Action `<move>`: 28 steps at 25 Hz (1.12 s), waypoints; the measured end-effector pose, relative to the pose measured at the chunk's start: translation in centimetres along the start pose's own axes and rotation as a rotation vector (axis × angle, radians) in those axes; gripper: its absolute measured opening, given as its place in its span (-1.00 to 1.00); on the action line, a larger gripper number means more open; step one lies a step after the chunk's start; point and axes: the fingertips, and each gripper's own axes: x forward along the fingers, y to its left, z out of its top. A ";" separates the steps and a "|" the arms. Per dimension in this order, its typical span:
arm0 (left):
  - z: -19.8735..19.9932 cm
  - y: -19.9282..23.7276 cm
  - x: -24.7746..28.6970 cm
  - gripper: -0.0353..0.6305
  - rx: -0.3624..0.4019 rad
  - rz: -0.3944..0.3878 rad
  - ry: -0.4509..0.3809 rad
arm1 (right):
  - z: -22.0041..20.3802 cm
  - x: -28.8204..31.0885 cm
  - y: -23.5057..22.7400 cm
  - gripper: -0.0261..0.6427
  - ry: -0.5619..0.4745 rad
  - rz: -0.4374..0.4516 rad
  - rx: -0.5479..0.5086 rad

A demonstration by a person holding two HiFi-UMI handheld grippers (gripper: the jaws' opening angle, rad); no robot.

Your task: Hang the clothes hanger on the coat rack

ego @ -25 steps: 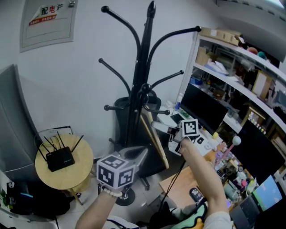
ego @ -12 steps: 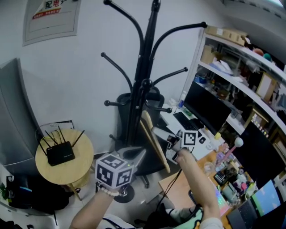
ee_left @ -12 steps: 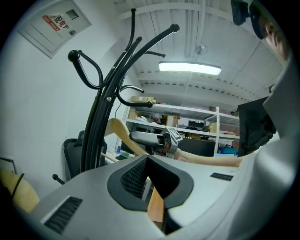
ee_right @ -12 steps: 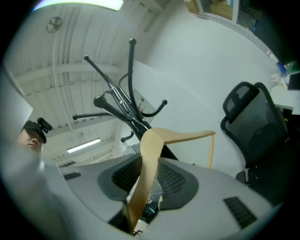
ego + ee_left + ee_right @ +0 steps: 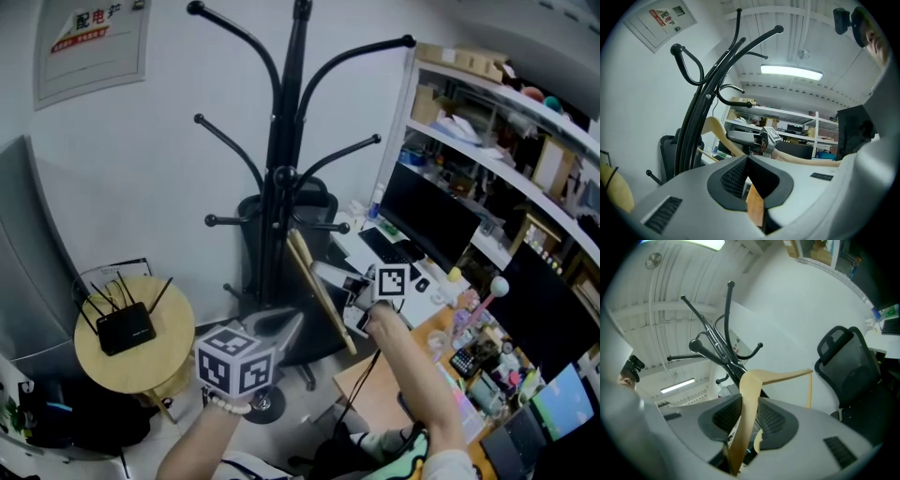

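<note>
Right gripper (image 5: pixel 323 274) is clamped on the wooden clothes hanger (image 5: pixel 330 314), its pads pressed flat against one shoulder arm, as the right gripper view confirms: the right gripper (image 5: pixel 749 405) has the hanger (image 5: pixel 776 376) standing edge-on between its jaws. Gripping the arm rather than the neck appears intended to leave the top end free to meet a peg. In the head view the hanger sits at centre frame, tilted, upper end just beside the pole of the coat rack (image 5: pixel 281 141) and close under a short lower peg (image 5: pixel 323 227). The hook cannot be distinguished against the black rack, so engagement with the peg cannot be confirmed. Left gripper (image 5: pixel 289 321), lower centre of the frame, has its jaws pressed together on nothing and is held apart from the hanger, well below the pegs; it is judged to be parked clear so that it does not obstruct the approach. The release step is judged not yet due.
</note>
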 end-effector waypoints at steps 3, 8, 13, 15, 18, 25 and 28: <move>-0.4 -0.1 0.1 -0.92 -0.006 -0.008 0.008 | 0.0 0.2 -0.1 -0.56 -0.005 -0.009 0.008; -0.5 0.1 -0.2 -0.92 -0.006 -0.001 0.008 | -0.6 0.7 -0.1 -0.54 0.012 -0.002 0.002; -0.5 0.9 -0.6 -0.92 -0.015 0.016 0.001 | -0.9 0.7 -0.3 -0.51 0.023 -0.024 -0.032; -0.6 1.0 -0.7 -0.92 -0.024 0.016 -0.002 | -0.6 0.3 -0.5 -0.50 0.022 -0.050 -0.066; -0.7 1.1 -0.7 -0.92 -0.036 0.014 -0.007 | -0.1 -0.2 -0.5 -0.28 0.013 -0.070 -0.070; -0.4 1.5 -1.6 -0.92 -0.057 0.012 -0.038 | 0.9 -1.9 -1.1 -0.29 0.009 -0.190 -0.147; 0.0 2.2 -3.0 -0.92 -0.059 0.010 -0.065 | 3.0 -2.9 -1.1 -0.79 -0.037 -0.287 -0.228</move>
